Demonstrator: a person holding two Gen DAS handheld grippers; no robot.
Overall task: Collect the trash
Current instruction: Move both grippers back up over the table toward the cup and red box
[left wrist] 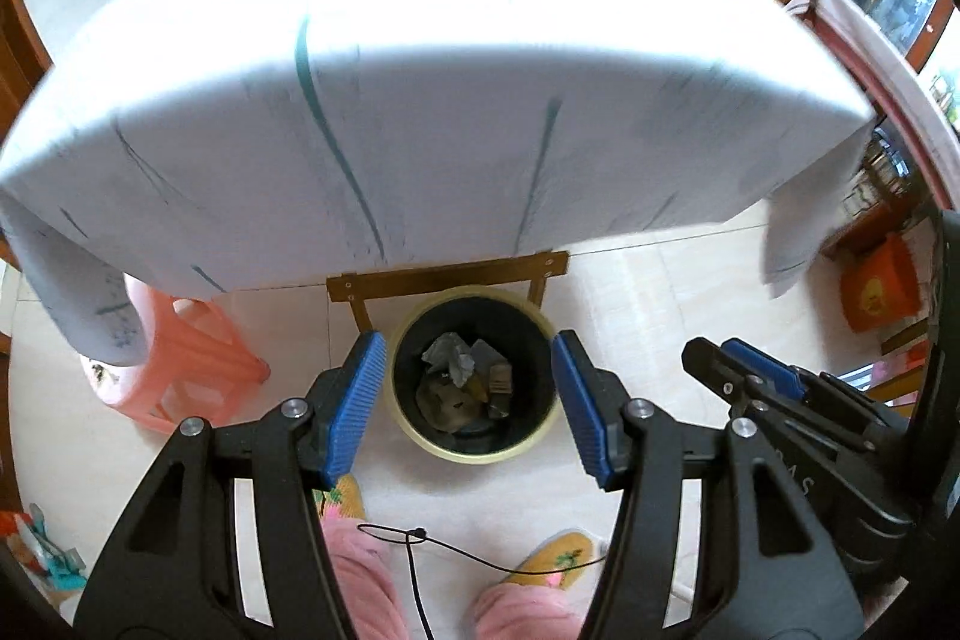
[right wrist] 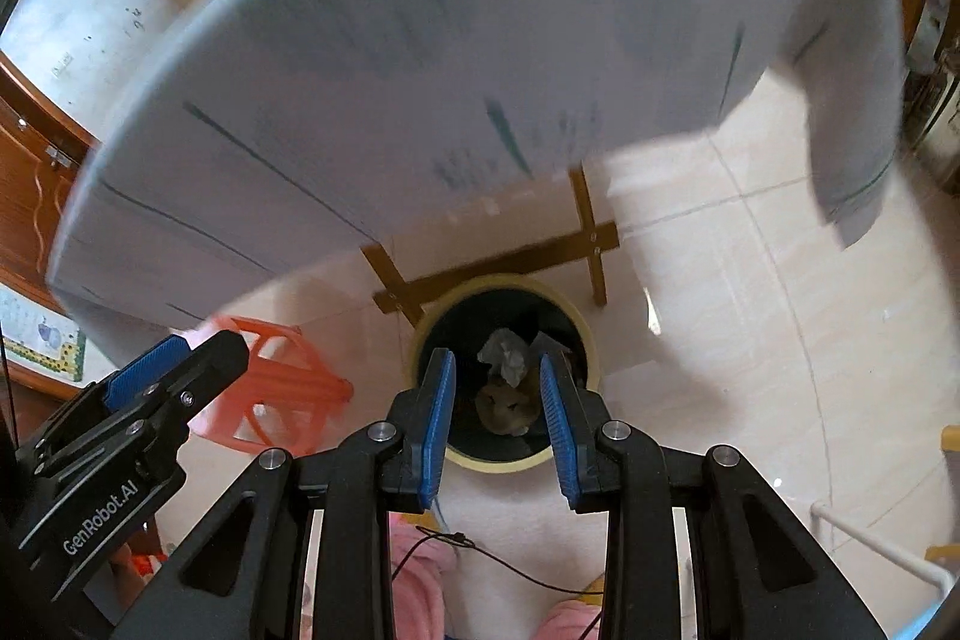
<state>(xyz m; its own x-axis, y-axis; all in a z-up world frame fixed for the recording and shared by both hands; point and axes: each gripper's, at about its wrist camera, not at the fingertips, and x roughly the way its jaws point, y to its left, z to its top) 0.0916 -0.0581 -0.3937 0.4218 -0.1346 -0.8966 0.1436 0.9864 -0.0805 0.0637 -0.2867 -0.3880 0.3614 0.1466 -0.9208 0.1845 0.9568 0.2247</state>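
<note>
Both empty grippers gape above the trash-filled bin (left wrist: 474, 436).

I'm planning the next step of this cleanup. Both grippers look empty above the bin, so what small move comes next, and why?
Probably carry both up toward the table: the left gripper and right gripper hold nothing, the trash bin already holds crumpled paper, and blurred clutter sits at the table's far edge.

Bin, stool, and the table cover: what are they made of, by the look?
Trash bin: likely plastic, smooth pale-yellow rim, dark inside, crumpled paper in it. Stool: moulded plastic, glossy salmon-pink, with cut-out openings in its sides. Tablecloth: thin fabric or soft sheet, matte pale blue with dark streaks; it drapes and hangs at the corners. Blur leaves the weave unclear.
</note>
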